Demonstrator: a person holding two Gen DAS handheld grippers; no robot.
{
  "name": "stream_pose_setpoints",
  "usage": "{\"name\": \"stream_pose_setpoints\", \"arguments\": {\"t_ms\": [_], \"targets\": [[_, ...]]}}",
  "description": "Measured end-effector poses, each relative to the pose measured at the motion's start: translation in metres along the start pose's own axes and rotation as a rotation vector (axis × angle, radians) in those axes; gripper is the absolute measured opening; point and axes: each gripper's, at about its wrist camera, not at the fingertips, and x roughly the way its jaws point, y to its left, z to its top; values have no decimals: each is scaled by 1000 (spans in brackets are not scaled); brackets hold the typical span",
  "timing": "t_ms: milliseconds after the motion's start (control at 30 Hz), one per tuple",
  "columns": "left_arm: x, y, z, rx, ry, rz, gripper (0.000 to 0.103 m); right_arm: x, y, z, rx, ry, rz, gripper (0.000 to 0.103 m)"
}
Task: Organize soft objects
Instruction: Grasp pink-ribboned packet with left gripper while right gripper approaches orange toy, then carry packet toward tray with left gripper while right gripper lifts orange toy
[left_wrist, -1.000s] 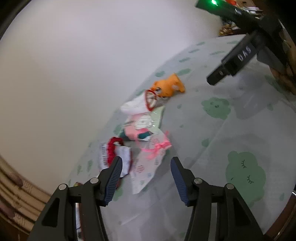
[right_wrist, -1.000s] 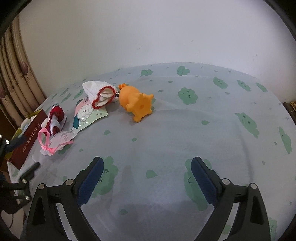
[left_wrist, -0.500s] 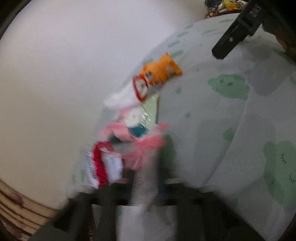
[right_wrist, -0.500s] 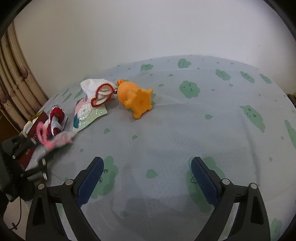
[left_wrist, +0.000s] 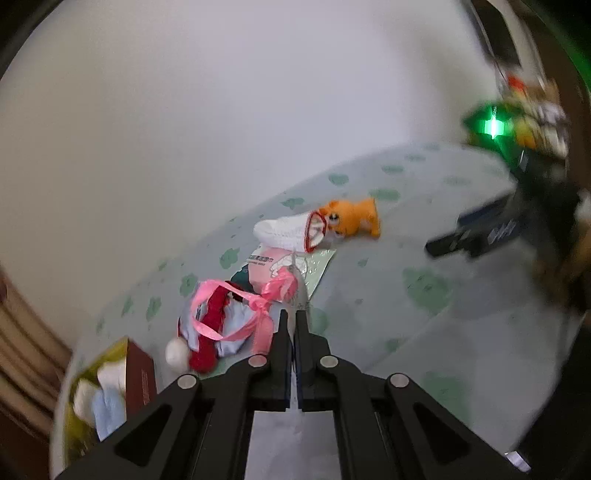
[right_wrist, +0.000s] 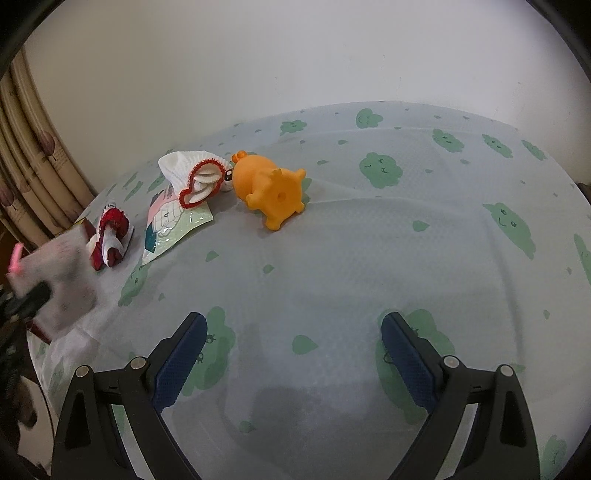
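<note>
A pale tablecloth (right_wrist: 332, 258) printed with green clouds covers the table below a white wall. The left gripper (left_wrist: 293, 317) is clamped on a white pouch with a pink ribbon (left_wrist: 255, 306), lifted at the table's left edge. The right gripper (right_wrist: 293, 332) hovers wide open and empty, well apart from the orange toy animal (right_wrist: 269, 188) beside the red-trimmed white sock (right_wrist: 192, 171).

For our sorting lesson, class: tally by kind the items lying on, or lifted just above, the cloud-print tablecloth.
Orange rubber toy animal: 1
Red-and-white knitted fabric pieces: 2
Flat pink-and-green printed packet: 1
Pale pouch with pink ribbon: 1
Total: 5
</note>
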Motion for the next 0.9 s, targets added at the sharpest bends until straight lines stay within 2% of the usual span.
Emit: {"name": "stream_pose_setpoints", "arguments": {"t_ms": [233, 333, 367, 433, 467, 500, 600, 633, 700, 733, 833, 867, 900], "targets": [[-38, 10, -2, -216, 14, -70, 1, -1, 2, 0, -13, 0, -14, 95], [-43, 16, -8, -277, 33, -89, 1, -7, 11, 5, -77, -25, -2, 95], [-44, 20, -9, -295, 38, -91, 1, -6, 16, 11, -125, -23, -1, 95], [-49, 25, -12, -318, 45, -98, 1, 0, 28, 29, -261, -5, -54, 95], [-51, 28, -14, -328, 46, -97, 1, 2, 32, 40, -302, 2, -42, 95], [-52, 31, -15, -339, 46, -91, 1, 6, 33, 53, -330, 27, -15, 92], [-59, 38, -18, -367, 45, -87, 1, 20, 34, 87, -384, 61, -6, 91], [-61, 40, -18, -374, 43, -84, 1, 31, 35, 98, -406, 112, 9, 90], [-65, 43, -20, -391, 41, -87, 1, 47, 41, 108, -459, 158, -17, 88], [-67, 45, -20, -397, 42, -85, 1, 57, 46, 111, -493, 191, -23, 86], [-69, 51, -20, -409, 43, -82, 1, 84, 55, 116, -573, 259, -58, 67], [-70, 53, -21, -416, 45, -83, 1, 94, 57, 117, -588, 285, -77, 53], [-72, 56, -21, -426, 48, -84, 1, 103, 57, 118, -596, 305, -113, 52]]}}
